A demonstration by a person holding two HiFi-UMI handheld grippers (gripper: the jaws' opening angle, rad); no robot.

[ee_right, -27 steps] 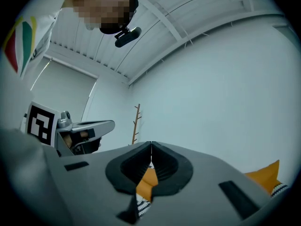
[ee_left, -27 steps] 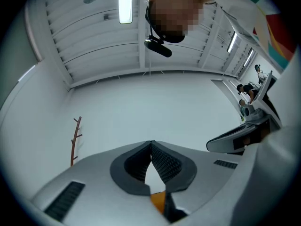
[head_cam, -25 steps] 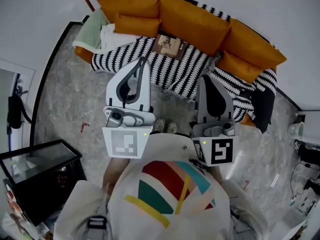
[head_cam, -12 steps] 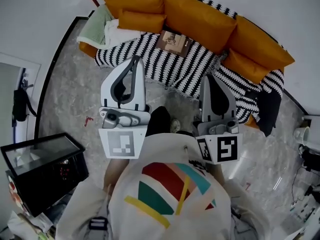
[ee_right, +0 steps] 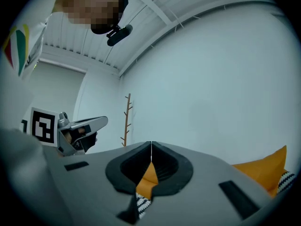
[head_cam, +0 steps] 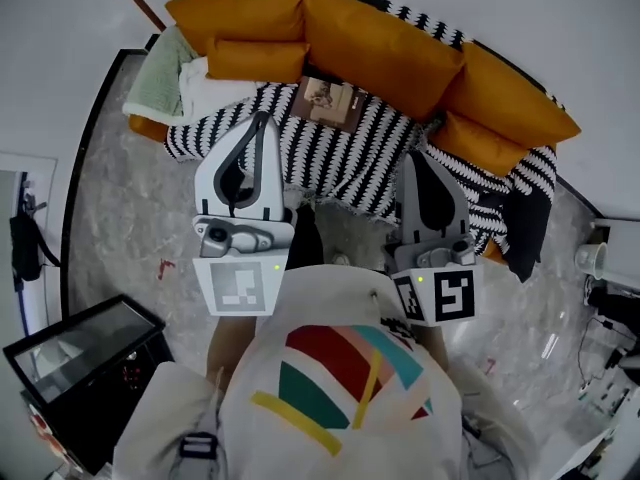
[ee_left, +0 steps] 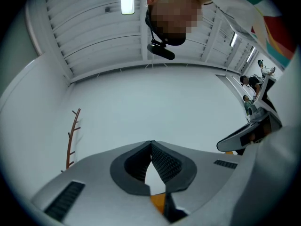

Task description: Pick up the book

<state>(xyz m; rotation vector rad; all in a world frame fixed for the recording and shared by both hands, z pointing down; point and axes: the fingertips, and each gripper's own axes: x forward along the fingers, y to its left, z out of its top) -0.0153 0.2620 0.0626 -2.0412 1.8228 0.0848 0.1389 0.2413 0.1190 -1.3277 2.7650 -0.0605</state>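
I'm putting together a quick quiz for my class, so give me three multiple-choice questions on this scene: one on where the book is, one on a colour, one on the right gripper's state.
1. Where does the book lie?
A) on the floor
B) on the striped blanket
C) in a gripper

2. What colour are the sofa cushions?
A) orange
B) blue
C) purple

3. How do the jaws of the right gripper stand?
A) wide apart
B) shut on the book
C) shut, holding nothing

Answers:
1 B, the book rests flat on the stripes, just below the cushions.
2 A, every large cushion shows orange.
3 C, the tips meet, with only cushion and blanket seen beyond them.
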